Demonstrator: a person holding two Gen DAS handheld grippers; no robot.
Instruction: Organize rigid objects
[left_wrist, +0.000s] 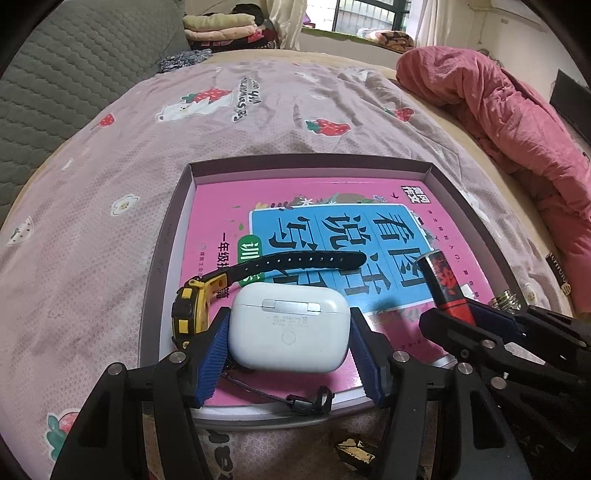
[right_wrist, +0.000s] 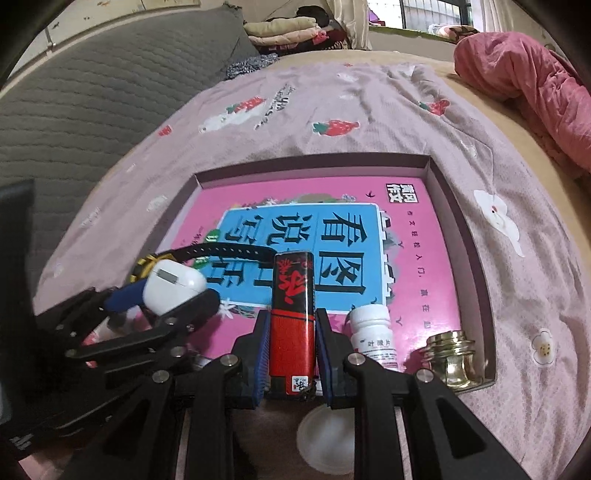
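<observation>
Over the tray (right_wrist: 463, 236), right gripper (right_wrist: 291, 354) clamps the red-black tube (right_wrist: 293, 306), left gripper (left_wrist: 288, 339) clamps the earbud case (left_wrist: 288, 328); crowded near edge risks knocking the white bottle (right_wrist: 371, 332).

Black gripper (left_wrist: 289, 349), blue ribbed pads (left_wrist: 211, 363), silver screws

Watch (left_wrist: 192, 314) left of earbud case (left_wrist: 288, 328), on book (left_wrist: 221, 206).

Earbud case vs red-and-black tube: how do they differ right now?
The earbud case is white, rounded and wide; the red-and-black tube is slim, long and printed. The case sits between the left gripper pads, the tube between the right gripper pads. Both are over the pink book in the tray.
</observation>
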